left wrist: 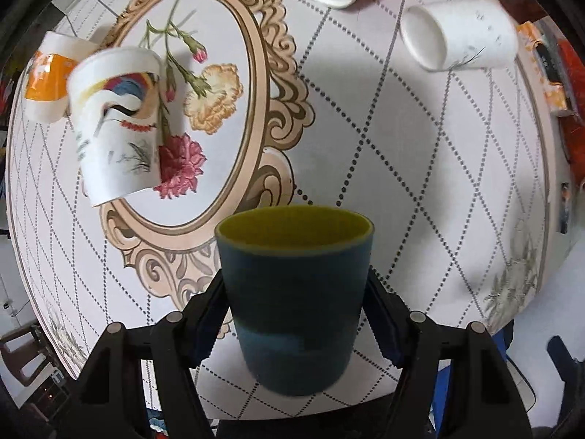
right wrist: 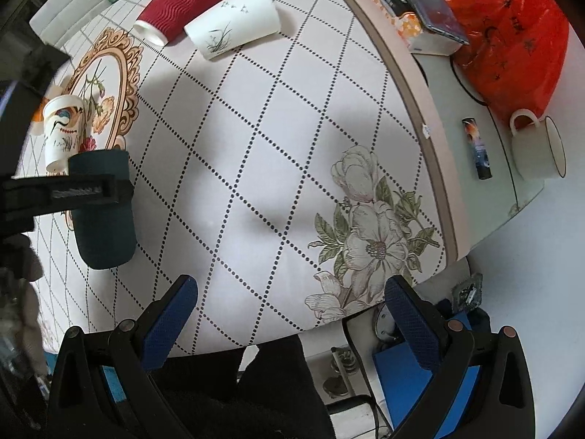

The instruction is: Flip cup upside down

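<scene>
The dark teal cup (left wrist: 294,303) sits pinched in my left claw (left wrist: 294,314), mouth up, lifted above the near edge of the tablecloth (left wrist: 420,153). My right claw (right wrist: 290,314) is spread and empty. Risk: smooth tapered walls could slip during rotation. Paper cups lie toward the far edge: the bird-print cup (left wrist: 117,139), the red ribbed cup (right wrist: 179,7).

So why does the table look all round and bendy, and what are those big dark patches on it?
Left wrist view: the fisheye lens bends the table into a ball, and the bird cup is a little smeared. Right wrist view: soft grey shadows fall across the cloth; the dark cup in the left gripper looks sharp, the far left edge is blurry.
</scene>
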Demonstrator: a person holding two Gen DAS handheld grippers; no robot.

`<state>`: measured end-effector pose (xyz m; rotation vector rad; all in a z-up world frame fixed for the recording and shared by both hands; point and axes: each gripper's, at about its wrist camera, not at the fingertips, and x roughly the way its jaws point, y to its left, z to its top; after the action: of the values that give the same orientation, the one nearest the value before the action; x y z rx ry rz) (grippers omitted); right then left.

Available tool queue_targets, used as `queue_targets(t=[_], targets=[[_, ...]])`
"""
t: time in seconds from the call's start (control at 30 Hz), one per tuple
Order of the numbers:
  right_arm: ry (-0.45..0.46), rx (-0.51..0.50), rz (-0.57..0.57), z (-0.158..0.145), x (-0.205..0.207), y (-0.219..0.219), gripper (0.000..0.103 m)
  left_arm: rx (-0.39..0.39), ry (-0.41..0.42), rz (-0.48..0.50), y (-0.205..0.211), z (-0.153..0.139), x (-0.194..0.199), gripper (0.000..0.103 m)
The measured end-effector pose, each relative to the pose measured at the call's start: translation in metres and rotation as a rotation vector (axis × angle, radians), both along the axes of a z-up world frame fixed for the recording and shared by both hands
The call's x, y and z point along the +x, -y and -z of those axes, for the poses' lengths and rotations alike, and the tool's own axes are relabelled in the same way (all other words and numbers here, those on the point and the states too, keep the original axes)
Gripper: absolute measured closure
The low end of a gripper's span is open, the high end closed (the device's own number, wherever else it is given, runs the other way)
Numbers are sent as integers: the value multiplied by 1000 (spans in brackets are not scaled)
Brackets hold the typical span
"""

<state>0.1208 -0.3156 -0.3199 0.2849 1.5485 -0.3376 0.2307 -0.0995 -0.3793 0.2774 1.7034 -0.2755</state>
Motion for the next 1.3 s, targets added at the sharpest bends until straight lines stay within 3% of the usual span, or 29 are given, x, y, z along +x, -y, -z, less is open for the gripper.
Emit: queue_targets(t=[0.3,0.7,1.03,1.3], targets=[[-13,0,22,5,-5,6,0,56,-48,61,-2,34,-16,36],[-5,8,9,5,-9,4,0,-32,-76,-82,-31,-2,-64,36],[-4,1,-41,4,-26,-2,0,-48,-72,-109,-25,1,-135,36],[-18,7,-65,12,-42,-4,0,-17,-41,-113,0,13,-150,36]])
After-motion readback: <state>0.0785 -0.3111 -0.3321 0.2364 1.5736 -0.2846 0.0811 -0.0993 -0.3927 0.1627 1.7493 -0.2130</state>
